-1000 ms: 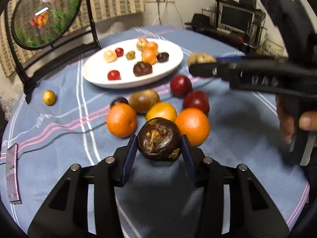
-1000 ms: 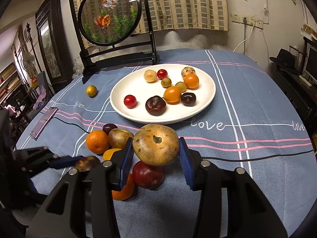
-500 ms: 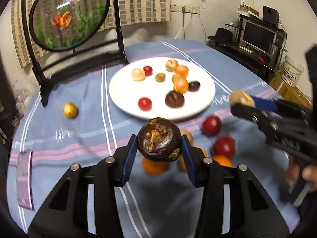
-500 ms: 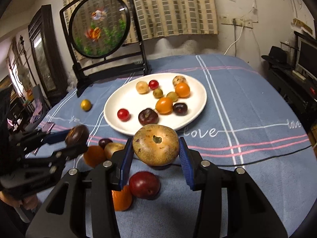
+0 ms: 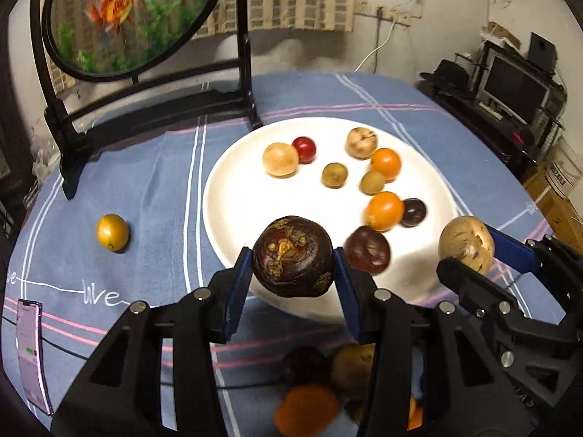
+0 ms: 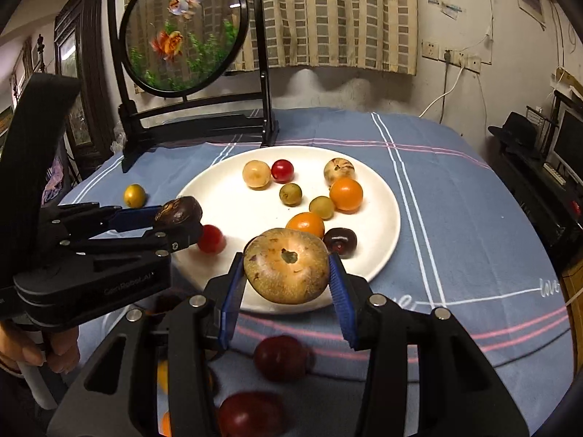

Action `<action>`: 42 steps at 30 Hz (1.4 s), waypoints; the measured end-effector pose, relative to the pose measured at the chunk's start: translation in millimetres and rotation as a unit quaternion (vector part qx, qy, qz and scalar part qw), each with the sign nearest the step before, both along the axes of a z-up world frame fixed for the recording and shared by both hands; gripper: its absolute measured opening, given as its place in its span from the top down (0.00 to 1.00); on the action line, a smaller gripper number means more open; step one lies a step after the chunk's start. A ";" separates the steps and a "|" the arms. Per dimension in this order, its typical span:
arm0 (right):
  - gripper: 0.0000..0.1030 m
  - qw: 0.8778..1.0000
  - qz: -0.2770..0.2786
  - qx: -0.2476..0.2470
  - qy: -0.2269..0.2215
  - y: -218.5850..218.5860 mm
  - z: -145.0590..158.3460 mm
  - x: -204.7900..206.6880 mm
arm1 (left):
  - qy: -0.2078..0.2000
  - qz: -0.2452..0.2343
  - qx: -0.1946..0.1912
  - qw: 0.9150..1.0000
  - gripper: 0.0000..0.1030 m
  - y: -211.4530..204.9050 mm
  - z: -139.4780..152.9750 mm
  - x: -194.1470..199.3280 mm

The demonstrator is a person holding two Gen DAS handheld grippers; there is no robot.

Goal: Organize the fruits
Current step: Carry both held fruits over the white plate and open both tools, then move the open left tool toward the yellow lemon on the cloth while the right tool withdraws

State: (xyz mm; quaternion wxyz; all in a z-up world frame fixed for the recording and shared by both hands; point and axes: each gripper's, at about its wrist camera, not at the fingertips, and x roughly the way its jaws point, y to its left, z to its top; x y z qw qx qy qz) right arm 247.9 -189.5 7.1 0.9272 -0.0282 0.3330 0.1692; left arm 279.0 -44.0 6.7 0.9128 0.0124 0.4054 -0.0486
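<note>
My left gripper [image 5: 293,267] is shut on a dark brown mangosteen [image 5: 293,256] and holds it above the near left rim of the white plate [image 5: 233,182]. My right gripper [image 6: 286,273] is shut on a tan round fruit [image 6: 286,266] above the plate's near edge [image 6: 379,251]. The plate holds several small fruits: oranges, red ones, green ones and dark ones. Each gripper shows in the other's view, the right one with its fruit [image 5: 466,244], the left one with the mangosteen [image 6: 178,211].
A small yellow fruit [image 5: 113,232] lies on the blue cloth left of the plate. Oranges [image 5: 306,409] and red fruits [image 6: 280,358] lie on the cloth below the grippers. A round fish-picture stand [image 6: 184,32] stands behind. A phone [image 5: 31,349] lies at the left edge.
Both grippers have lifted their fruits and moved forward from the loose pile to above the plate's near rim. The pile now lies beneath them.
</note>
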 end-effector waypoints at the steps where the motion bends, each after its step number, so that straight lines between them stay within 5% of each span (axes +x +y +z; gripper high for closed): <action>1: 0.56 1.000 -0.001 -0.003 -0.001 0.9 -5.0 4.9 | 0.001 0.002 0.000 1.000 0.56 -0.1 -2.6 2.9; 4: 0.49 1.000 0.007 -0.011 0.004 4.4 -12.5 12.9 | 0.002 0.011 -0.006 1.000 0.54 0.0 -10.0 10.5; 6: 0.37 1.000 0.009 -0.020 -0.005 6.0 -12.1 11.6 | -0.004 0.020 -0.010 1.000 0.37 -0.3 -12.0 11.8; 15: 0.37 1.000 0.010 0.000 -0.002 -10.3 -4.0 1.4 | -0.021 0.017 0.008 1.000 0.22 4.9 -2.9 -6.7; 31: 0.37 0.997 -0.023 0.067 0.017 -47.2 1.0 -30.9 | -0.023 0.035 0.016 0.999 0.22 29.5 4.8 -45.3; 42: 0.37 0.997 -0.026 0.067 -0.007 -47.7 11.2 -39.7 | -0.027 0.095 0.082 0.992 0.22 105.9 -15.7 -5.8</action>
